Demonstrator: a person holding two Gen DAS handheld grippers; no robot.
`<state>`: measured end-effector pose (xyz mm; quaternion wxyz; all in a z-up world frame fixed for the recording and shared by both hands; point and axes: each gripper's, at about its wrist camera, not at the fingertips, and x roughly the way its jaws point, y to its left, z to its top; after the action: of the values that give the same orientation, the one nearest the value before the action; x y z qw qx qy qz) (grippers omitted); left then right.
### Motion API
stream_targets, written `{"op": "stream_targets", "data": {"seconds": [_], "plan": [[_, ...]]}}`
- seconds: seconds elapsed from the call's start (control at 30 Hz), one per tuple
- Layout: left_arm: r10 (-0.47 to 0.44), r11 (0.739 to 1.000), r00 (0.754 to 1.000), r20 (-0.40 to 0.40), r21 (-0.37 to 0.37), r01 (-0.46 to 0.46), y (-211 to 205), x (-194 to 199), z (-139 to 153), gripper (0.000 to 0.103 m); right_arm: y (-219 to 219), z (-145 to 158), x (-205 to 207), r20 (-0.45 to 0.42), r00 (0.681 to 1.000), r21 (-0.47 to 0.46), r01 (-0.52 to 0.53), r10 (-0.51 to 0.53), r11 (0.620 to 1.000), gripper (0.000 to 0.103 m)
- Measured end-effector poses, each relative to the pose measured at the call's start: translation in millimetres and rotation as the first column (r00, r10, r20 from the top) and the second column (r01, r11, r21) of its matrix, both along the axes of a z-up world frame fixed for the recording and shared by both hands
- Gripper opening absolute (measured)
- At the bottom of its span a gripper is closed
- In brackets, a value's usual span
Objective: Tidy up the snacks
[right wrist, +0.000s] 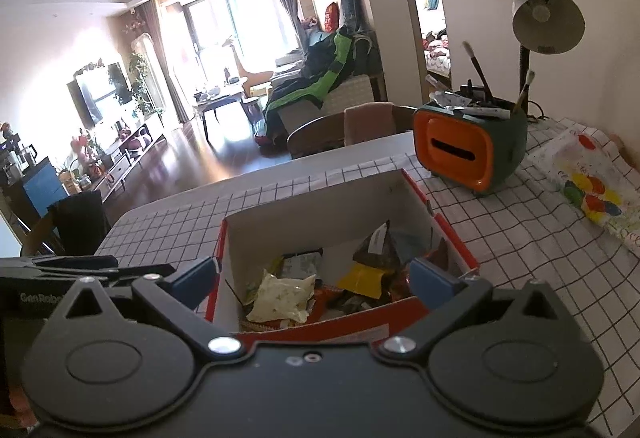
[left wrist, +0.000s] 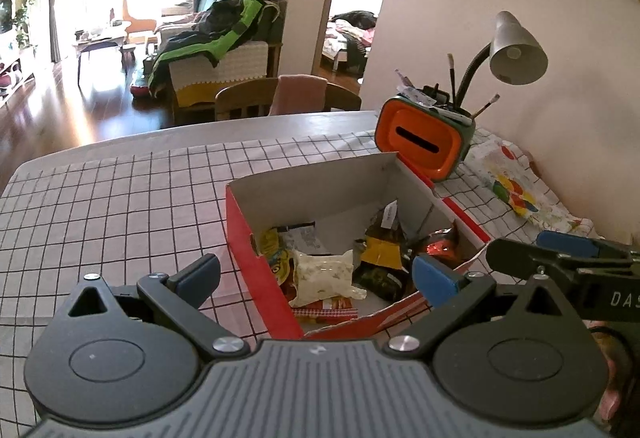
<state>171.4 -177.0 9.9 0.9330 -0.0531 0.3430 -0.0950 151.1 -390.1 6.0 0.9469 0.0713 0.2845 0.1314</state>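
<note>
Hovering over red box (left wrist: 256, 238) | left gripper (left wrist: 316, 278), right gripper (right wrist: 314, 282) angled down | fingers spread wide, empty

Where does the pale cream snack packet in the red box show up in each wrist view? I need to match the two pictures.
Left wrist view: the cream packet lies in the red box, low centre, between the open left claw's fingers.
Right wrist view: the same packet lies low, left of centre, near the box's front wall.
Shared landmark: the orange-fronted holder stands beyond the box's far right corner in both.
</note>
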Motion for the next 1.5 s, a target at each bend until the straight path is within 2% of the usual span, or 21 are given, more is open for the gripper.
{"op": "stream_targets", "data": {"seconds": [0.9,1.5], "plan": [[0.004,0.999,0.999,0.034,0.033,-0.005,-5,-2,6,0.103,-2,-3,0,0.016,0.999,-0.004,0.033,-0.033,0.999,0.103],[-0.001,1.0,0.997,0.079,0.018,0.0,-4,-8,11,0.103,-4,-2,-1,0.015,0.999,0.0,0.051,-0.051,0.999,0.103]]}}
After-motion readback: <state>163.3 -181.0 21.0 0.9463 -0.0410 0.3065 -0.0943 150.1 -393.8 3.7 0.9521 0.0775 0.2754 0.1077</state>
